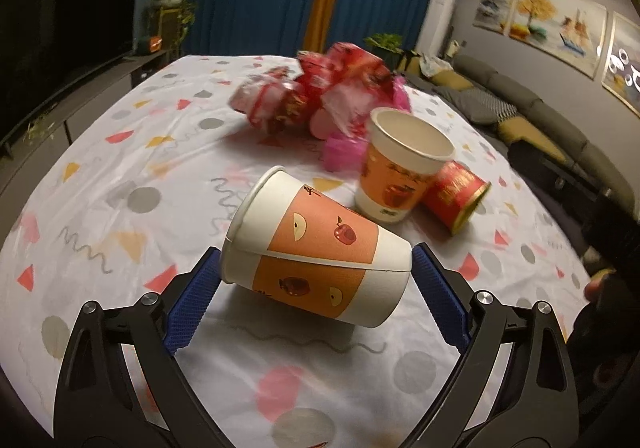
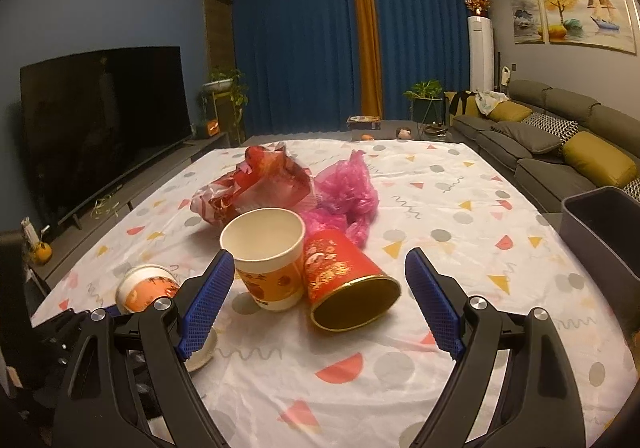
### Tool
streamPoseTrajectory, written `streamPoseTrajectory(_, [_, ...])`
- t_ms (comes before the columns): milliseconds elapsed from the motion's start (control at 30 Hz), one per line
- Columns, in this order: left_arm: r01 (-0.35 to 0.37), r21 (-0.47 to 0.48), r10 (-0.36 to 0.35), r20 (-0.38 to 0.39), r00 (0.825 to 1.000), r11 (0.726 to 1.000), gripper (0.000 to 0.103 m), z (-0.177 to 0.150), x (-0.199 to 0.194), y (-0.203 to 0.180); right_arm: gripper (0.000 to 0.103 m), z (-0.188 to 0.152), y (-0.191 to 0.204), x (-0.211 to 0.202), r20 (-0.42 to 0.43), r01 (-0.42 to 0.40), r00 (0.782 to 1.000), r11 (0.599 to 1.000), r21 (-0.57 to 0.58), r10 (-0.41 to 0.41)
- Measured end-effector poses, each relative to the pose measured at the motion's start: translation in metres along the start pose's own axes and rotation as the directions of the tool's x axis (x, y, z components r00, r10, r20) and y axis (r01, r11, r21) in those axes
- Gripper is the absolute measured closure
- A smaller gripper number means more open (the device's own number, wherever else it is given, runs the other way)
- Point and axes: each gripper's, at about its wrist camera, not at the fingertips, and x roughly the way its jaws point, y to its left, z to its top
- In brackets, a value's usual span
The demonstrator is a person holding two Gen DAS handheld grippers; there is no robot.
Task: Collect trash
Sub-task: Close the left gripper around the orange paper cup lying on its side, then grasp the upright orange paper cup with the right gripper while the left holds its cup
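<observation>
Across the tabletop: we see a tabletop (image 2: 460, 208) under a patterned cloth, with the trash gathered near the middle.
Left hand-held gripper: our left hand-held gripper (image 1: 316, 272) carries a paper cup (image 1: 316, 260) lying crosswise between its blue pads, rim toward 9 o'clock and base toward 3 o'clock; both pads appear to press on its ends, so we judge it grasped and lifted clear of the cloth.
Right hand-held gripper: our right hand-held gripper (image 2: 320, 292) stands wide and released, nothing between its pads.
Upright cup: an upright paper cup (image 2: 266, 258) stands at about 11 o'clock from the right gripper's gap, mouth up, close to the left pad.
Red cup: a red cup (image 2: 344, 284) lies tipped on its side, touching the upright cup, its gold-rimmed mouth facing us at about 6 o'clock and its base away at 11 o'clock.
Key relation: the red cup's long axis runs roughly along the right gripper's pointing line, at 12 o'clock and just ahead of the pads, so we judge the pads would close across its round sides.
Nearer hand: the right hand looks nearer to both loose cups; the left is already loaded.
Wrappers: crumpled red wrapping (image 2: 256, 184) and pink plastic (image 2: 348, 192) lie beyond the cups at 12 o'clock.
Bin: a dark bin (image 2: 600, 228) sits at 2 o'clock off the table edge, likely where the trash goes.
Risk: closing on the red cup could nudge the upright cup beside it.
</observation>
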Motion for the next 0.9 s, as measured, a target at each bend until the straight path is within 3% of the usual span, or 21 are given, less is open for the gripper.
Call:
streamPoseTrajectory(367, [-0.065, -0.078, 0.069, 0.055, 0.996, 0.995, 0.010, 0.013, -0.015, 0.042, 0.018, 0.007, 0.033, 0.045, -0.041, -0.016, 0.999, 0.999, -0.050, 0.014])
streamPoseTrajectory(767, [-0.064, -0.103, 0.070, 0.060, 0.996, 0.993, 0.010, 0.018, -0.017, 0.060, 0.019, 0.005, 0.042, 0.082, -0.084, 0.008, 0.996, 0.999, -0.046, -0.012])
streamPoseTrajectory(900, [-0.060, -0.106, 0.066, 0.057, 0.996, 0.993, 0.010, 0.018, -0.016, 0.061, 0.025, 0.005, 0.043, 0.090, -0.100, 0.010, 0.995, 0.999, -0.048, -0.015])
